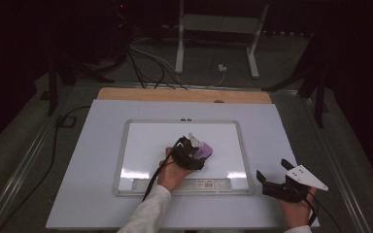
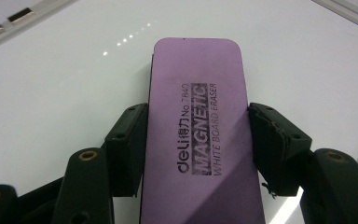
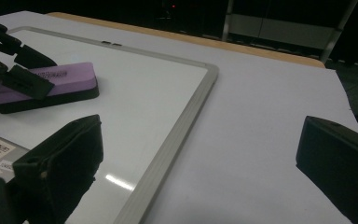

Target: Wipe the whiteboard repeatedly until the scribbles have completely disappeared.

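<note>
Your left gripper (image 2: 196, 140) has its two black pads pressed against the long sides of the purple magnetic whiteboard eraser (image 2: 199, 135), one pad on each flank, so the eraser is pinched squarely across its width with its printed face up. In the high view that left gripper (image 1: 200, 149) and the eraser (image 1: 205, 151) sit right of the middle of the whiteboard (image 1: 141, 141), and the right gripper view shows the eraser (image 3: 46, 84) lying flat on the board's white surface, its dark felt base down. Judging by this, you are in the wiping step: the eraser is gripped and down on the board, ready to be swept across it. The next move calls for keeping the pinch firm and the base flat, so the felt slides without tipping or catching on the aluminium frame (image 3: 186, 116). Your right gripper (image 3: 200, 172) has its jaws spread wide with nothing between them, parked on the white table cover (image 1: 272, 131) just right of the board's near right corner. No marks are visible on the board. There are no containers on the table.
</note>
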Action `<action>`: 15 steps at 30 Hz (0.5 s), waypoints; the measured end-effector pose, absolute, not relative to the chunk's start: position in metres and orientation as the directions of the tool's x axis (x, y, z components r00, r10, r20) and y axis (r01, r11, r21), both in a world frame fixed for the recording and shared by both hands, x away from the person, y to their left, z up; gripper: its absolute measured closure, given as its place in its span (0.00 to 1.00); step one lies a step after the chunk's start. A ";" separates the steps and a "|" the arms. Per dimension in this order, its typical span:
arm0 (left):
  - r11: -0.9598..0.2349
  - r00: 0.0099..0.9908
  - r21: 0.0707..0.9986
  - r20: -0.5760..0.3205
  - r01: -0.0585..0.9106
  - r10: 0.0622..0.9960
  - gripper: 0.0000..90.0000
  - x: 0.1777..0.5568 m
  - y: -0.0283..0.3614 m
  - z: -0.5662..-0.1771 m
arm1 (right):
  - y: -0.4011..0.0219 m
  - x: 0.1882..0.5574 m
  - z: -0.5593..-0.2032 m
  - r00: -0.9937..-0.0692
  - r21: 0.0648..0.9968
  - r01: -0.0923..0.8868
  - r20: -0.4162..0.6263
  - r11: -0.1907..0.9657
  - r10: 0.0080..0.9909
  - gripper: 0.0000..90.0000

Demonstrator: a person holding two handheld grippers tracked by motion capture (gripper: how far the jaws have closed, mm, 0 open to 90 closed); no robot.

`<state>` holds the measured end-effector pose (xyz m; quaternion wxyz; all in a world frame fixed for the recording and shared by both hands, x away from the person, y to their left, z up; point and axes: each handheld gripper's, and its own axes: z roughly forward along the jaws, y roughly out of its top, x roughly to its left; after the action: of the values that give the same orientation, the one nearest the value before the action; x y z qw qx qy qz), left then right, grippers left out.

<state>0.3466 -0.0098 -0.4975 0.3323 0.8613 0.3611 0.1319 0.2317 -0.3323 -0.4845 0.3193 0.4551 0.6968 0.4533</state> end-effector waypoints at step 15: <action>-0.424 0.537 0.666 0.042 0.614 0.842 0.47 0.371 0.016 -0.498 | -0.334 0.232 -0.484 -0.379 0.924 0.344 -0.029 0.170 0.925 0.01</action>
<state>0.3711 0.0160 -0.4977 0.3033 0.8226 0.4425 0.1886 0.2318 -0.3337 -0.4840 0.3196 0.4564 0.6948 0.4548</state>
